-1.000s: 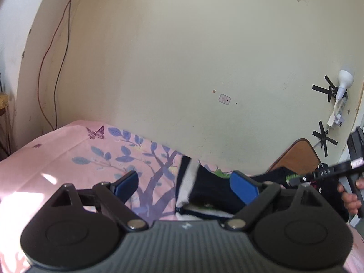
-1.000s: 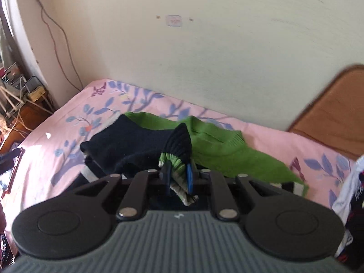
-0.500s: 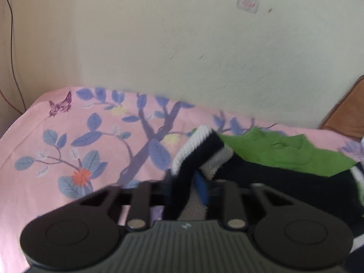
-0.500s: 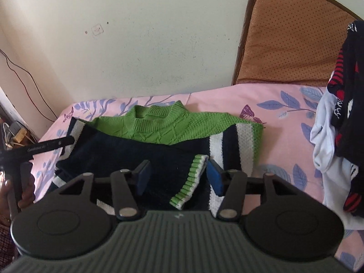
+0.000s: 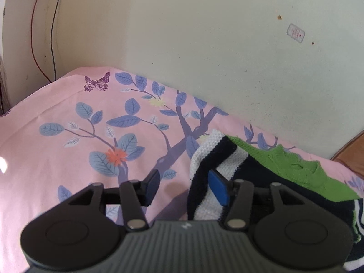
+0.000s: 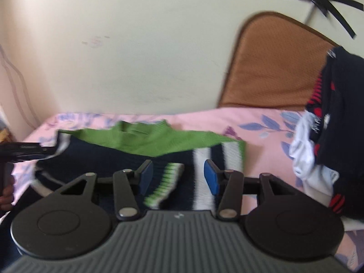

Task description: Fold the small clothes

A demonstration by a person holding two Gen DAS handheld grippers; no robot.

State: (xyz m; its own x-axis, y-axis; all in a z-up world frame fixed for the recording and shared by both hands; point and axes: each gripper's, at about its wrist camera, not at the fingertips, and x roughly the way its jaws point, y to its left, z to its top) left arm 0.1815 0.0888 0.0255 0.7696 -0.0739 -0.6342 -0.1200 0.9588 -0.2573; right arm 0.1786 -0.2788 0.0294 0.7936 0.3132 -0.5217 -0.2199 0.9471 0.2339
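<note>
Green and navy sweater (image 6: 141,150) lies on the pink sheet (image 5: 56,141). Left gripper (image 5: 185,187) opening, holding nothing; right gripper (image 6: 177,177) closing, cuff loose between, sweater at twelve o'clock.

sweater (image 5: 293,170): coarse knit | bedsheet (image 5: 68,159): smooth printed cloth | wall (image 5: 204,45): matt paint

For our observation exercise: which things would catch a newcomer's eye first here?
A knitted green, navy and white striped sweater lies spread on the pink leaf-printed bedsheet. A heap of dark, red and white clothes sits at its right, before a brown padded headboard.
</note>
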